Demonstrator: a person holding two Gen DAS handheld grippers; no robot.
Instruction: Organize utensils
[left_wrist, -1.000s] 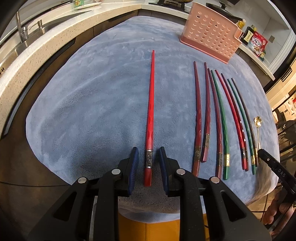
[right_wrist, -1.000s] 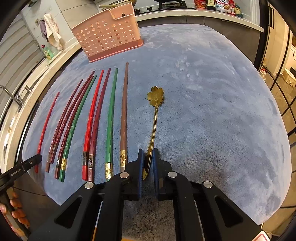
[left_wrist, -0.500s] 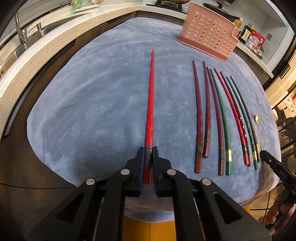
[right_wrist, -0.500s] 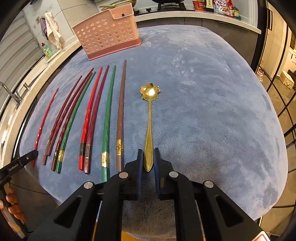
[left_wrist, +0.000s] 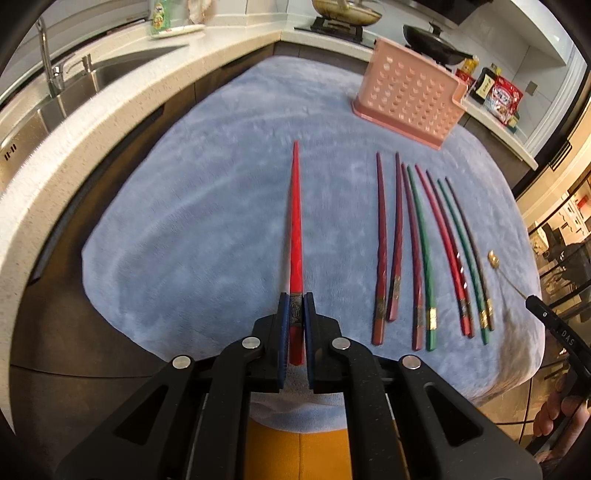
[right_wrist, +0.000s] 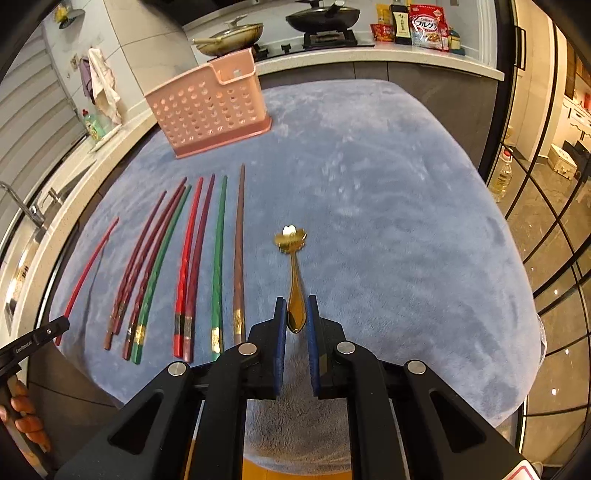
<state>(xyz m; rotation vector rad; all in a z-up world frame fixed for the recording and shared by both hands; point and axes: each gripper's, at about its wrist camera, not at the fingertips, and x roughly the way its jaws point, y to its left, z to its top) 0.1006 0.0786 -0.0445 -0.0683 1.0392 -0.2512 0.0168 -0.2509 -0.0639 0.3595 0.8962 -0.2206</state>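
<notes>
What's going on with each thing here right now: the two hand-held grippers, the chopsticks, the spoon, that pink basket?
Left hand-held gripper: shut on the red chopstick.
Red chopstick: held by its thick end.
Right hand-held gripper: shut on the gold spoon.
Gold spoon: held by its handle tip.
Other chopsticks: lying in a row on the blue cloth.
Pink basket: upright; inside hidden.

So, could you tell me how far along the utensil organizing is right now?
Nothing shows in the pink basket yet. In hand: the left gripper clamps a red chopstick, the right gripper a gold spoon. Left: eight chopsticks lie on the blue cloth.
</notes>
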